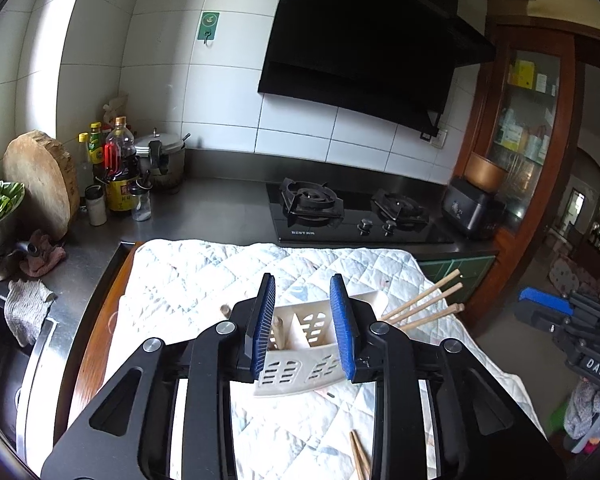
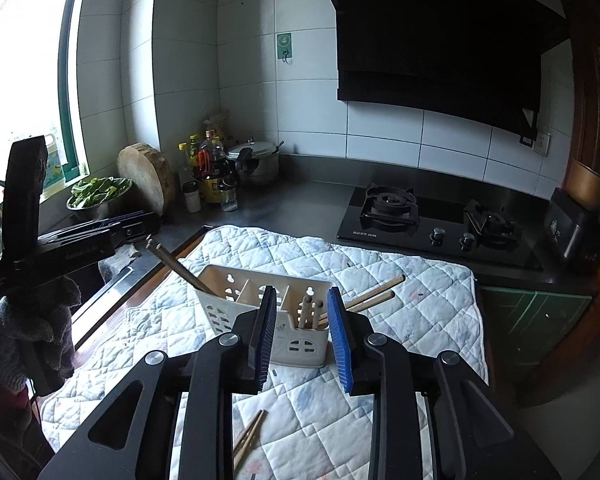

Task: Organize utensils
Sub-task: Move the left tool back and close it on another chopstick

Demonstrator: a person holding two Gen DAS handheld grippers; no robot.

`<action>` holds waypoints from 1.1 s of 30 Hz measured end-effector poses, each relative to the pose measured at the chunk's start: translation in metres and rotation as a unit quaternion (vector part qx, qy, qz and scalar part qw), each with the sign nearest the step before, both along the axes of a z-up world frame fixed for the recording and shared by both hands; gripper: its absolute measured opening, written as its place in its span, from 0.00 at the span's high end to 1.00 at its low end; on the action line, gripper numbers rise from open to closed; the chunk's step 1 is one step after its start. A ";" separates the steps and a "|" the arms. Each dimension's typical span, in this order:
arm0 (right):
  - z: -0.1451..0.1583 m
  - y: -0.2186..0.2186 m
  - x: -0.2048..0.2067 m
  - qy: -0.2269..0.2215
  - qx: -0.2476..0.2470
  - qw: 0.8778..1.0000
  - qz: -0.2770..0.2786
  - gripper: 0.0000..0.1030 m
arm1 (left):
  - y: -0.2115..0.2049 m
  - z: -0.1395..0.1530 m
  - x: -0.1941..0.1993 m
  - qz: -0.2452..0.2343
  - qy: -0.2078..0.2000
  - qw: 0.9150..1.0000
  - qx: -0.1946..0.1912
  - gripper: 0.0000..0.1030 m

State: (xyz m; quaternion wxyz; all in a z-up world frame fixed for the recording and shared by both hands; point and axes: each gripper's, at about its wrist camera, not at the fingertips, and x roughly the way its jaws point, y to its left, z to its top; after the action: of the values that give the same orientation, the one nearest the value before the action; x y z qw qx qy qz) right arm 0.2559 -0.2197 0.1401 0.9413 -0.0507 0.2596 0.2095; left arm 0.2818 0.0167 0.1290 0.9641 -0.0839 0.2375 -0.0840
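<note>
A cream plastic utensil holder (image 1: 300,354) (image 2: 260,304) with several compartments stands on a white quilted mat (image 1: 204,280) (image 2: 399,304). Wooden chopsticks (image 1: 423,304) (image 2: 363,298) stick out of its right compartment, and one darker pair (image 2: 176,266) leans out of its left end. A loose pair of chopsticks (image 1: 359,456) (image 2: 250,436) lies on the mat near me. My left gripper (image 1: 303,330) is open and empty above the holder. My right gripper (image 2: 301,338) is open and empty just in front of the holder.
A gas hob (image 1: 351,212) (image 2: 435,224) sits behind the mat on the steel counter. Bottles (image 1: 120,168), a pot (image 2: 256,162), a round chopping board (image 1: 40,184) and a bowl of greens (image 2: 100,194) stand at the back left. A sink (image 1: 8,360) lies left.
</note>
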 end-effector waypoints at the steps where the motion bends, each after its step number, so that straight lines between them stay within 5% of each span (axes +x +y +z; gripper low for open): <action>1: -0.001 0.001 -0.007 -0.002 0.000 1.000 0.003 0.75 | 0.002 0.000 -0.007 0.000 -0.003 1.000 -0.001 0.72; 18: -0.084 0.028 -0.115 0.003 -0.028 0.999 0.033 0.75 | 0.034 -0.048 -0.120 0.015 0.007 0.999 -0.040 0.70; 33: -0.172 0.023 -0.150 0.089 0.009 0.996 0.009 0.75 | 0.052 -0.093 -0.181 0.047 0.014 0.997 -0.057 0.67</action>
State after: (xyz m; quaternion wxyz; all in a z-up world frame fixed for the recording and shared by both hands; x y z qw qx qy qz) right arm 0.1059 -0.1970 -0.0323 0.9131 -0.0254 0.3398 0.2240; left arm 0.1012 0.0684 0.0364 0.9571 -0.1514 0.2419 -0.0508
